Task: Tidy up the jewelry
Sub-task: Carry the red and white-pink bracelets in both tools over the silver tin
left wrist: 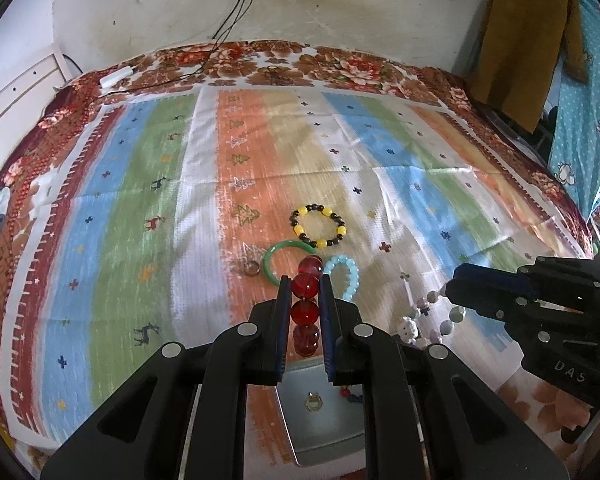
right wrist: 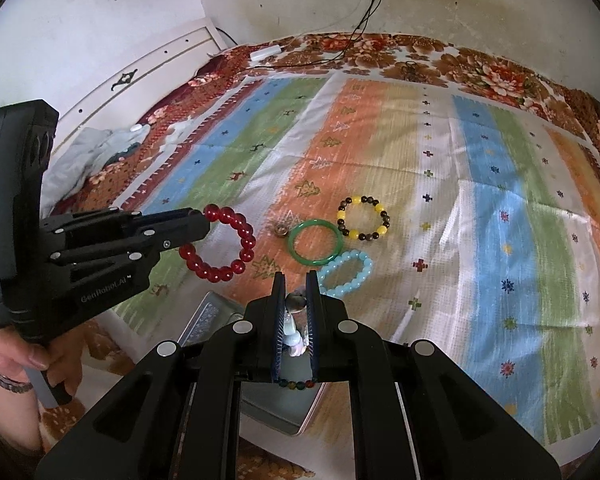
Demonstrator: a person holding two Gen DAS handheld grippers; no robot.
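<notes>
**Two bracelets lifted, tin waiting below**

Red bead bracelet (right wrist: 220, 244) pinched between the closed jaws of the left gripper (left wrist: 305, 288), dangling as a loop above the striped cloth (left wrist: 140, 200), clear of the surface. Pale bead bracelet (left wrist: 432, 312), white and pinkish beads with a small round charm, clamped likewise in the shut right gripper (right wrist: 296, 292), hanging free beside the red one. Both held aloft, probably for carrying to the open metal tin (left wrist: 320, 420) at the near edge of the cloth, just beneath the two tools. Already inside the tin: a small gold ring (left wrist: 313, 402) and a strand of dark multicoloured beads (right wrist: 296, 383), suggesting sorting well under way.

Still out on the cloth, toward its middle: yellow-and-black bead bracelet (right wrist: 363, 217), green bangle (right wrist: 315, 246) touching or just beside it, light blue bead bracelet (right wrist: 346, 276) nearest the tin, and a small dark ring (left wrist: 251, 268) by the bangle's far-left side. Grouped close, likely for easy picking one by one.

Beyond: floral bedspread (left wrist: 340, 64) under the cloth, charger cables (left wrist: 236, 12) trailing from a wall socket, person's hand (right wrist: 32, 356) around the left tool's handle.
</notes>
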